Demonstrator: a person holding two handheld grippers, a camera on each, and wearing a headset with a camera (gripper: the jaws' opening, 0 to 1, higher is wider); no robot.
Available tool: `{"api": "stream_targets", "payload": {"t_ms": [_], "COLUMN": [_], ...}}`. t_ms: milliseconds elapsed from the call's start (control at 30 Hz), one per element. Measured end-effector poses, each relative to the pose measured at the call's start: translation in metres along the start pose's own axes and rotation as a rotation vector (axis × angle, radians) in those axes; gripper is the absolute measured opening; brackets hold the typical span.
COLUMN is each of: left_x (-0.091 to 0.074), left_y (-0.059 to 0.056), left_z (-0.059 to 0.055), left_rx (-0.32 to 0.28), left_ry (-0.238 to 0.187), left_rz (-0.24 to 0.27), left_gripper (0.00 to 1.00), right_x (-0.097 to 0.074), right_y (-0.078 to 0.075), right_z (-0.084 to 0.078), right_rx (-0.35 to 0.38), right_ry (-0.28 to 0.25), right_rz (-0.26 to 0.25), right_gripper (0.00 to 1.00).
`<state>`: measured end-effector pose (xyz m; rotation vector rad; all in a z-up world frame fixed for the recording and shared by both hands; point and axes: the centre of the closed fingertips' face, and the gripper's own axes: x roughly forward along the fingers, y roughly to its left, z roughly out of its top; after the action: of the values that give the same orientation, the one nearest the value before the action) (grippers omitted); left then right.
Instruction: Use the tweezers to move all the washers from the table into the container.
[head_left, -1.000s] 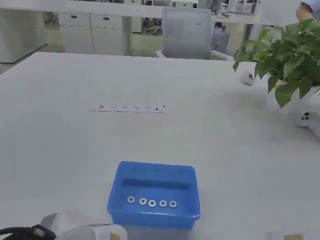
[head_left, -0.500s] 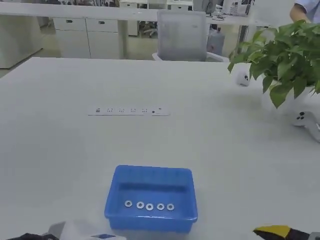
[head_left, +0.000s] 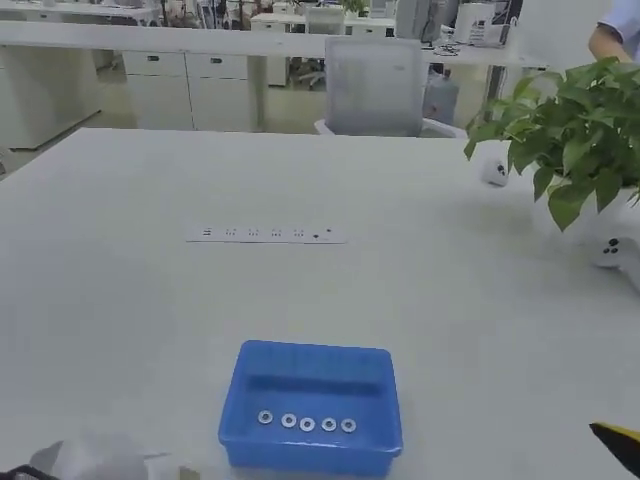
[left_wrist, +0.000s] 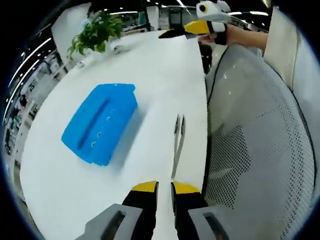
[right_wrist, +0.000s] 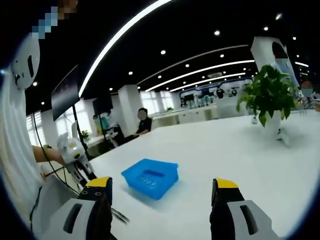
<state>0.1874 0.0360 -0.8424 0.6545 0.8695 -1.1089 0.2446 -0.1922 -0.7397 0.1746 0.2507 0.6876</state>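
- Head view: the blue container (head_left: 310, 452) sits on the white worktop (head_left: 450, 300) close in front of the person. Five washers (head_left: 306, 423) lie in a row on its floor. Every washer I can find is inside it, so the moving step looks finished or nearly so. A yellow-and-black tool tip (head_left: 618, 442) pokes in at the lower right corner, and its opening cannot be told from here.
- Left gripper view: the tweezers (left_wrist: 177, 145) lie flat on the worktop near its edge, beside the container but apart from it. They are just ahead of the left tool (left_wrist: 164, 192). That tool's jaws are drawn almost together, with a slim gap between them and nothing in it. The tweezers are touched by neither jaw.
- Right gripper view: the right tool (right_wrist: 162, 192) has its jaws spread wide and holds nothing. It points across the worktop at the container, well short of it.
- Next move, as I judge it: scan the worktop for any stray washer. If one turns up, the left tool would have to open, straddle the tweezers' arms and close gently on them. If none does, the task seems complete.
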Motion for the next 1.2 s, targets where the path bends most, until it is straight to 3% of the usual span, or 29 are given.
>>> {"api": "stream_targets", "payload": {"t_ms": [167,333,433,567,733,833,933,1033,1100,1133,1200], "left_x": [-0.028,-0.055,-0.072,-0.084,-0.093,-0.097,-0.107,-0.121,-0.131,-0.138,-0.147], "left_y": [0.015,0.026,0.032,0.032,0.039,0.046,0.054,0.061,0.063,0.064,0.067], "left_z": [0.003,0.007,0.01,0.014,0.022,0.027,0.029,0.027,0.028,0.029,0.027], "left_rx": [-0.156,-0.323,-0.413,-0.445,-0.537,-0.626,-0.652,-0.618,-0.621,-0.625,-0.608], "left_ry": [-0.145,-0.336,-0.478,-0.569,-0.7,-0.787,-0.863,-0.898,-0.957,-0.993,-1.019], "left_rz": [0.124,0.241,0.318,0.393,0.479,0.513,0.566,0.658,0.699,0.716,0.77], "left_gripper": [0.2,0.28,0.38,0.51,0.63,0.7,0.76,0.86,0.91,0.93,0.97], "right_x": [0.001,0.004,0.004,0.002,0.001,0.001,0.001,0.0,-0.001,-0.001,-0.005], "right_y": [-0.005,-0.006,-0.005,-0.008,-0.007,-0.007,-0.007,-0.008,-0.009,-0.01,-0.017], "right_z": [-0.003,-0.007,-0.006,-0.004,-0.003,-0.002,-0.001,0.002,0.005,0.006,0.013], "right_rx": [-0.039,-0.157,-0.176,-0.179,-0.183,-0.204,-0.225,-0.234,-0.239,-0.244,-0.291], "right_ry": [0.013,0.05,0.047,0.035,0.027,0.031,0.029,0.017,0.005,0.002,-0.022], "right_rz": [-0.041,-0.071,-0.078,-0.092,-0.097,-0.102,-0.106,-0.114,-0.124,-0.131,-0.177], "right_gripper": [0.85,0.93,0.95,0.95,0.95,0.95,0.95,0.96,0.97,0.97,0.98]}}
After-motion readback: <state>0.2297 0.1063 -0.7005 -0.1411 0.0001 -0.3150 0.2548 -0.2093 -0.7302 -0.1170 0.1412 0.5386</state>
